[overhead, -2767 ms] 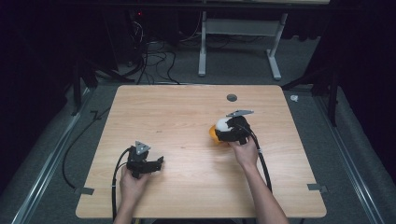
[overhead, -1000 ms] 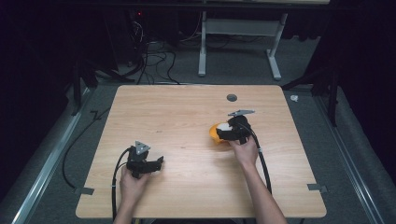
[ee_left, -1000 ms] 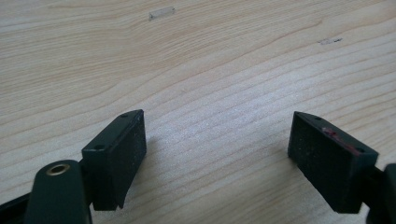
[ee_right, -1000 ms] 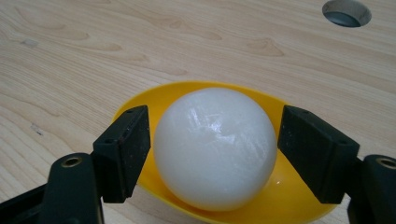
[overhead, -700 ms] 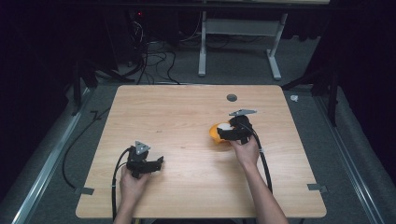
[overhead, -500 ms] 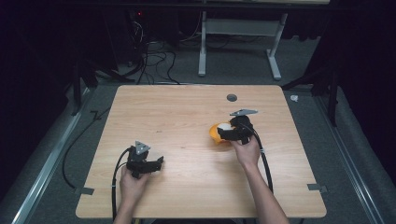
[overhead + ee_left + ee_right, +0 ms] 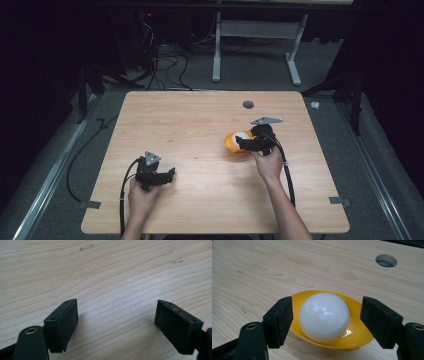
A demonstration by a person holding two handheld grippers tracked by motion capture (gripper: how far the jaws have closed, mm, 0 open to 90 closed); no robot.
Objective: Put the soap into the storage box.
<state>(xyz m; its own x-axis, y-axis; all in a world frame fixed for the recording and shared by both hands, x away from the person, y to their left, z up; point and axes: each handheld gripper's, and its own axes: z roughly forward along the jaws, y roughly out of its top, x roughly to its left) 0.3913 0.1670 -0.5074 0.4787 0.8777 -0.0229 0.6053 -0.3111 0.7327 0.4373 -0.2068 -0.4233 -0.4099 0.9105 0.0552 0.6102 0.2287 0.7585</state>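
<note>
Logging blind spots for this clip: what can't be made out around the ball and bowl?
- High view: the right claw covers part of the white ball and yellow bowl.
- Right gripper view: the ball hides the bowl's floor and their contact.
- Right gripper view: claw-to-ball clearance is uncertain.

Yellow bowl [image 7: 352,336]: near rim and underside partly behind white ball [image 7: 324,316]; in the high view, its right part sits behind the right gripper [image 7: 245,143]. Both forearms cut off by that view's bottom edge. Right gripper view: jaw bases cropped.

Lab setup: bare wooden table [image 7: 200,120], tangled floor cables [image 7: 160,60], dark surroundings, metal stand [image 7: 255,45]
</note>
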